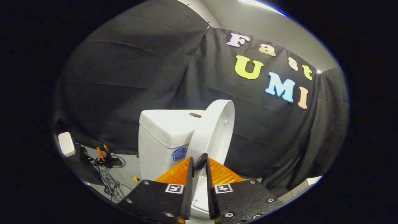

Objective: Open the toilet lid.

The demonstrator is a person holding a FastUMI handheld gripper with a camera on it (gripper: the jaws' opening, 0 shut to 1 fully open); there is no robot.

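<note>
The white toilet lid stands raised, nearly upright, and leans back toward the white tank. My gripper is at the lid's lower front rim. Its two fingers stand close together with a dark, rounded bit of the rim pinched between the tips. Below, between the fingers, a strip of the white toilet seat shows. The tank top carries a dark flush button.
Black cloth walls stand behind and to the right of the toilet. On the floor beside the tank, to its left, lie a white box, an orange and black tool and loose cables.
</note>
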